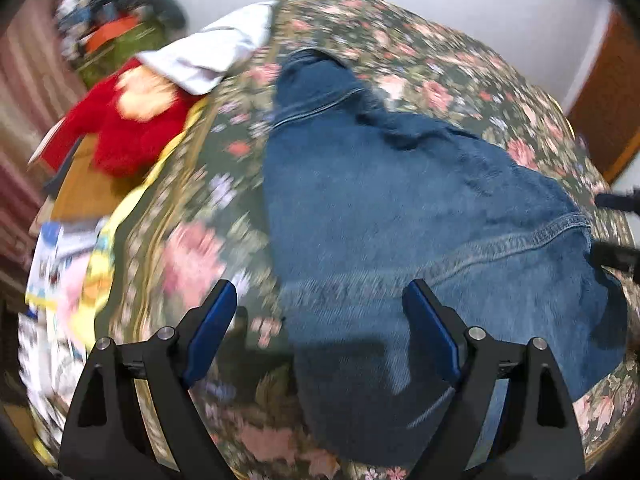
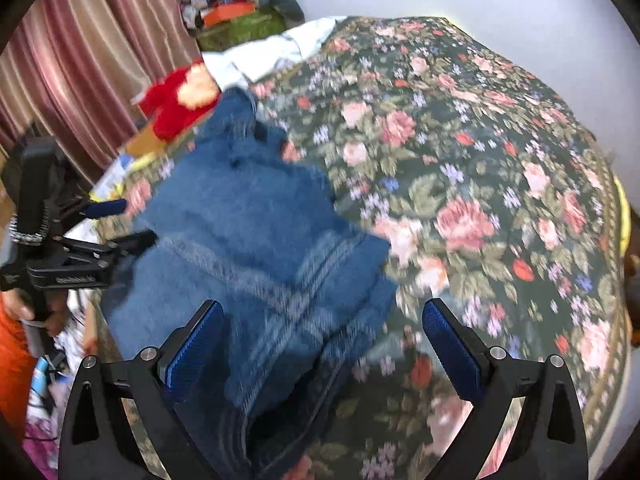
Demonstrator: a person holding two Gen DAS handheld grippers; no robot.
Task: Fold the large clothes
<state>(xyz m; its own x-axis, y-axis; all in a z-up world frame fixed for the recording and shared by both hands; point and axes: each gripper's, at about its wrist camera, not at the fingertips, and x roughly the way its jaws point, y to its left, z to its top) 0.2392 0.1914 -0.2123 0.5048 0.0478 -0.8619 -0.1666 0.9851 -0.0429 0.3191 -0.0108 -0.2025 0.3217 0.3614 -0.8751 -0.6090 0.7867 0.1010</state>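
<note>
ahead of the claw and to its left, a red plush toy (image 1: 128, 128) lies at the floral bedspread's (image 1: 440, 76) edge, a white cloth (image 1: 216, 56) just beyond it; pink striped curtains (image 2: 92, 52) hang further left.

Each gripper, left (image 1: 320, 312) and right (image 2: 324, 332), has two matte black, angular fingers (image 1: 120, 392) with triangular cut-outs, silver round screw heads at the joints and ribbed blue pads on the inner faces. The right wrist view shows the left gripper's black body and an orange sleeve (image 2: 12, 360).
</note>
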